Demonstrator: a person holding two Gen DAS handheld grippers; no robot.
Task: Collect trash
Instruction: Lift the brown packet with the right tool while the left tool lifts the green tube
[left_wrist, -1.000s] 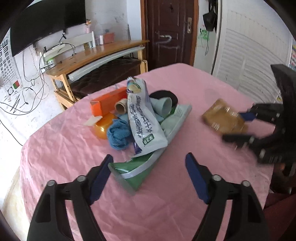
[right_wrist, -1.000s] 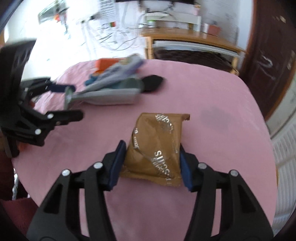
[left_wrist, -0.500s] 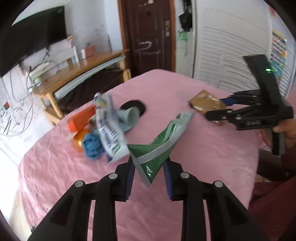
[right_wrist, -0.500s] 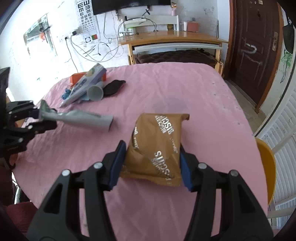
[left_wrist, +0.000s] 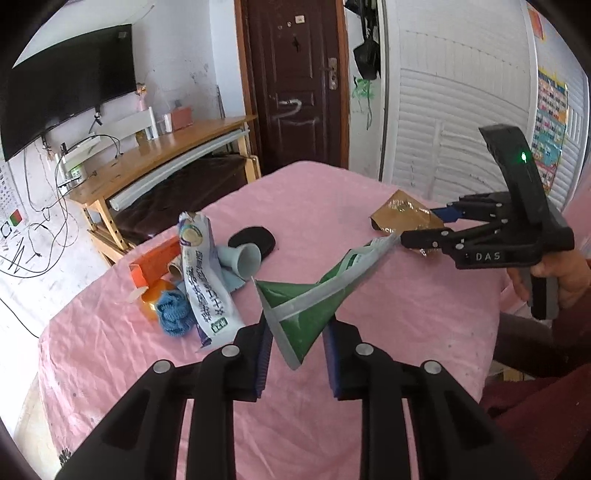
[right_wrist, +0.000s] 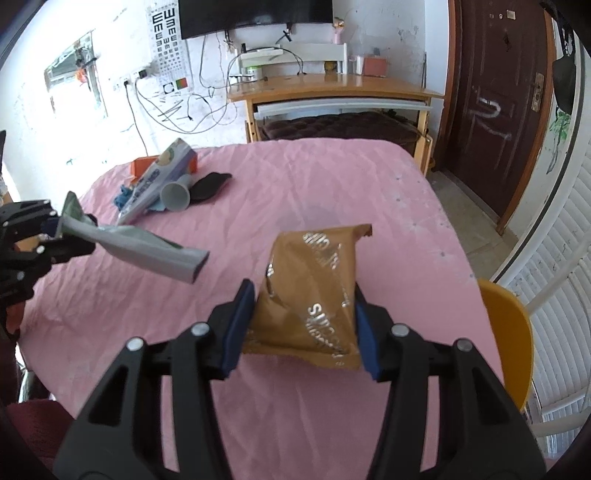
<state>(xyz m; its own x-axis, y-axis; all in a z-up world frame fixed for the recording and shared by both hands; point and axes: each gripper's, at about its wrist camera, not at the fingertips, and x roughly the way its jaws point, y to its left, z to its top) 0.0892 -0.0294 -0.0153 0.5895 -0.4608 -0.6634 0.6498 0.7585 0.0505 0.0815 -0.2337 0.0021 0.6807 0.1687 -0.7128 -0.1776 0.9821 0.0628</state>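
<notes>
My left gripper (left_wrist: 297, 354) is shut on a green and silver wrapper (left_wrist: 314, 306) and holds it above the pink table; the wrapper also shows in the right wrist view (right_wrist: 144, 251). My right gripper (right_wrist: 303, 328) is shut on a brown biscuit packet (right_wrist: 314, 291), lifted off the cloth; the packet also shows at the right in the left wrist view (left_wrist: 402, 216). A pile of trash stays on the table: a white snack bag (left_wrist: 203, 273), a grey paper cup (left_wrist: 245, 258), a blue cloth (left_wrist: 173, 314) and an orange box (left_wrist: 155, 264).
The round table has a pink cloth (left_wrist: 369, 369). A black pad (left_wrist: 253, 238) lies beside the pile. A wooden desk (right_wrist: 332, 92) and a brown door (right_wrist: 495, 110) stand behind. A yellow chair (right_wrist: 506, 339) is at the table's right edge.
My left gripper closed on the green wrapper and lifted it out of the pile toward me. My right gripper kept hold of the brown packet and raised it off the cloth.
</notes>
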